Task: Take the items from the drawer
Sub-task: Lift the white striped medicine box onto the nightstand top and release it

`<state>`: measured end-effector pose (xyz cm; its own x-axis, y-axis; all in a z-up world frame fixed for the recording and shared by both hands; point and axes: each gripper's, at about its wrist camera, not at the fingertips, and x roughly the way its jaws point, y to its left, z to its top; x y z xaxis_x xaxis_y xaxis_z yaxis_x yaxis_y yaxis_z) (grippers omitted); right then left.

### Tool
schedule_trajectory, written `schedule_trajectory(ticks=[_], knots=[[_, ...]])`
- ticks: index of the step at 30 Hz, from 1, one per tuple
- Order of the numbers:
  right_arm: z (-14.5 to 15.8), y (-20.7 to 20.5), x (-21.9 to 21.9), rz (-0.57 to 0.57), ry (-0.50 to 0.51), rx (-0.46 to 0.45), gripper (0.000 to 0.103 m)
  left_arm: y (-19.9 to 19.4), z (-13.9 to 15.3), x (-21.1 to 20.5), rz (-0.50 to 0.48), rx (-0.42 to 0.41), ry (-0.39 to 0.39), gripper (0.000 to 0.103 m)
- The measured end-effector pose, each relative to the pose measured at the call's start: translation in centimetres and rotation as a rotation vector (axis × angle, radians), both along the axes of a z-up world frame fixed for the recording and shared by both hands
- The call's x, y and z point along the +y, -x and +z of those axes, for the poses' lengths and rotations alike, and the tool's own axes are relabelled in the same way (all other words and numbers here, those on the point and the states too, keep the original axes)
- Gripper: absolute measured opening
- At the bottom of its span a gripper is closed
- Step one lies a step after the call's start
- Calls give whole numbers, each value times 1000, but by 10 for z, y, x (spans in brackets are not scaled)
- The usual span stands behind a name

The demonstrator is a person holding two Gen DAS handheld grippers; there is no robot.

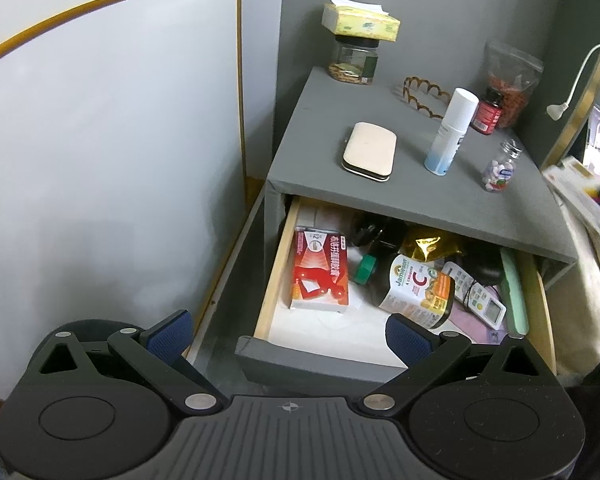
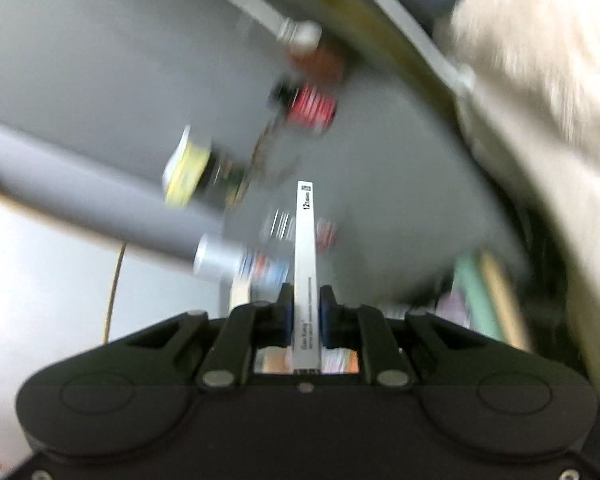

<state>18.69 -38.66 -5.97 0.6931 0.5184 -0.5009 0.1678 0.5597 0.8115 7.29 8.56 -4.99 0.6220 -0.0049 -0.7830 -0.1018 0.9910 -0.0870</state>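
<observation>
Above drawer [image 1: 380,344], left tongs [image 1: 288,330] gape; right tongs [image 2: 305,312] pinch box [image 2: 306,264].

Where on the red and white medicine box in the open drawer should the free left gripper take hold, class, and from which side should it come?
Across its two long edges, from above. The red and white medicine box lies flat on the drawer floor, beside the left wall, so probably only the top is open to the left gripper.

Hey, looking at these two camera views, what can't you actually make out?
- Right wrist view: everything behind the thin white box clamped in the right gripper is motion-blurred.
- Left wrist view: the drawer's back is hidden under the nightstand top.
- The remote control is partly covered by the Jamieson vitamin C bottle.
</observation>
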Motion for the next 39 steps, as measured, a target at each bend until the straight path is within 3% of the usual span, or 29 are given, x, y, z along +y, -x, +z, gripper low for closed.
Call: schedule_trajectory(ticks=[4, 5, 6, 7, 11, 16, 18, 21, 28, 33, 37, 39], knots=[[-34, -48, 0, -64, -11, -17, 14, 2, -1, -2, -4, -4, -16, 101], [-44, -59, 3, -72, -3, -19, 24, 1, -1, -2, -2, -2, -19, 101], [-47, -64, 7, -80, 97, 1, 30, 1, -2, -2, -2, -1, -19, 101], [-49, -68, 12, -88, 196, 21, 30, 1, -3, -3, -3, 2, -19, 101], [-36, -77, 38, -34, 480, -5, 61, 0, -6, -6, -16, 7, -22, 101], [-10, -82, 73, 71, 786, -81, 70, 0, -9, -12, -41, 18, -19, 101], [-22, -95, 100, 165, 947, -42, 70, 1, -7, -12, -46, 11, -17, 101], [-44, -106, 119, 243, 1027, 47, 71, 2, -4, -10, -39, 1, -17, 101], [-42, -105, 121, 211, 995, 55, 70, 1, -1, 2, 1, -5, -16, 101], [-15, -73, 103, 132, 935, -40, 70, 1, 1, 0, -9, -8, -16, 101], [5, -34, 94, 139, 848, -118, 71, 1, 0, -4, -22, -4, -18, 101], [6, -26, 93, 172, 841, -102, 71, 2, 0, -7, -29, -7, -24, 101]])
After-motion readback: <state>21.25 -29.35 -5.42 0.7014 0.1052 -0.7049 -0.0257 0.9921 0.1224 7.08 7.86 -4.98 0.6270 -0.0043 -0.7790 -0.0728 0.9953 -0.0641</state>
